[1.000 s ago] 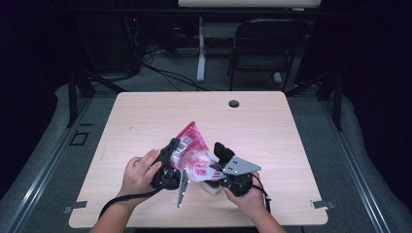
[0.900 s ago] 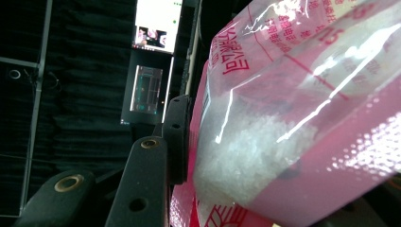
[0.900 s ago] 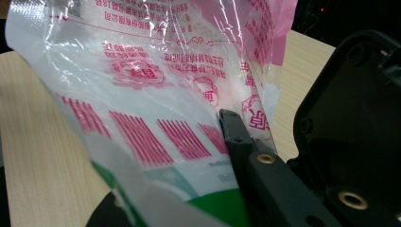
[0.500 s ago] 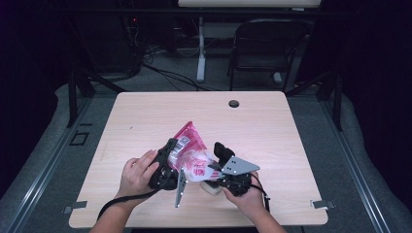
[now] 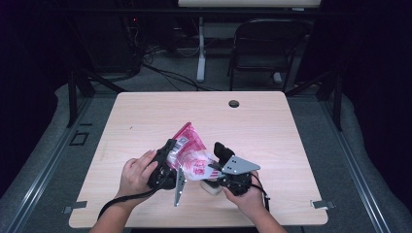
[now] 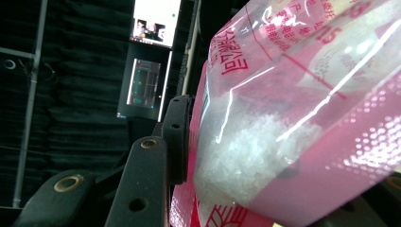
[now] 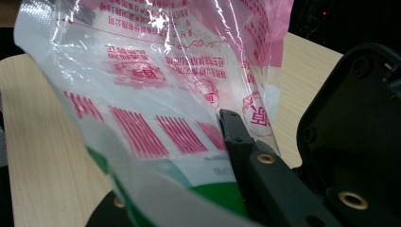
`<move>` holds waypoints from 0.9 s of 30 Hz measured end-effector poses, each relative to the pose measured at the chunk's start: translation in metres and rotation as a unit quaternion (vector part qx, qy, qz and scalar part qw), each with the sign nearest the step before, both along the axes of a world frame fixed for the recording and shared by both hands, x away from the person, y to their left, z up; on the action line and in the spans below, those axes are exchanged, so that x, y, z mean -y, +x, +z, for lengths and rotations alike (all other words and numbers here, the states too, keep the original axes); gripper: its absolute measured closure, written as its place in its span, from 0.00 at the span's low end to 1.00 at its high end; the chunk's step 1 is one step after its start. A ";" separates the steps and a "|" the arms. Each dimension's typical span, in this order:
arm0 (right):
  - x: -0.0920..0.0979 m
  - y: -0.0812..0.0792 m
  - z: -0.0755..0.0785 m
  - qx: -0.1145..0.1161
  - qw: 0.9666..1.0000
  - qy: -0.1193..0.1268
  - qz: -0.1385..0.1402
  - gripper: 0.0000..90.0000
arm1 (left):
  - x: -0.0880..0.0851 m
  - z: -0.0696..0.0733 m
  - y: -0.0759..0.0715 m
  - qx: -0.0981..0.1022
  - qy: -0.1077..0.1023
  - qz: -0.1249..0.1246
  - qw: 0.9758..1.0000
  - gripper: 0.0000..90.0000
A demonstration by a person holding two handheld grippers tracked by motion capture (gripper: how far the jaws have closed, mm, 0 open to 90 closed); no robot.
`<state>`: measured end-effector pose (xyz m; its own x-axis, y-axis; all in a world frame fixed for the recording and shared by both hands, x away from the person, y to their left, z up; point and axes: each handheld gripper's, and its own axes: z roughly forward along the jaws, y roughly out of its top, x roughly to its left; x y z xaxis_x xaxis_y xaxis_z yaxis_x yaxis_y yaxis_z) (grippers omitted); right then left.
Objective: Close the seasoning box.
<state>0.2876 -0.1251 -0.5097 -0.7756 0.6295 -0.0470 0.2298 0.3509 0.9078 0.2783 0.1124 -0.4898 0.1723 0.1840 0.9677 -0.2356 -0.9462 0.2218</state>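
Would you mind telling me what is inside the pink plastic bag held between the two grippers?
Through the clear part of the bag, white grainy crystals sit heaped in its lower corner. The pink printed panels hide how far they spread.

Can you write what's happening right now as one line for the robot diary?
scene: wooden table | left gripper: gripping pink bag | right gripper: shut on bag | bag: held up between both

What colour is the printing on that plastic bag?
Red-pink on clear plastic bag, seen best in the right gripper view.
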 end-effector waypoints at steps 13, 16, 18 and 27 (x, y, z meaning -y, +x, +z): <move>-0.002 0.002 0.002 0.000 1.000 -0.002 0.003 0.99 | -0.006 -0.006 0.004 -0.026 -0.016 0.007 1.000 0.73; -0.002 0.003 0.001 0.001 1.000 0.002 0.002 0.99 | -0.007 -0.008 0.004 -0.033 -0.019 0.009 0.999 0.73; -0.002 0.004 0.001 0.001 1.000 0.003 0.002 0.99 | -0.007 -0.009 0.004 -0.035 -0.020 0.009 0.999 0.73; -0.001 0.005 0.002 0.003 1.000 0.003 -0.002 0.99 | -0.010 -0.014 0.009 -0.067 -0.040 0.009 0.997 0.74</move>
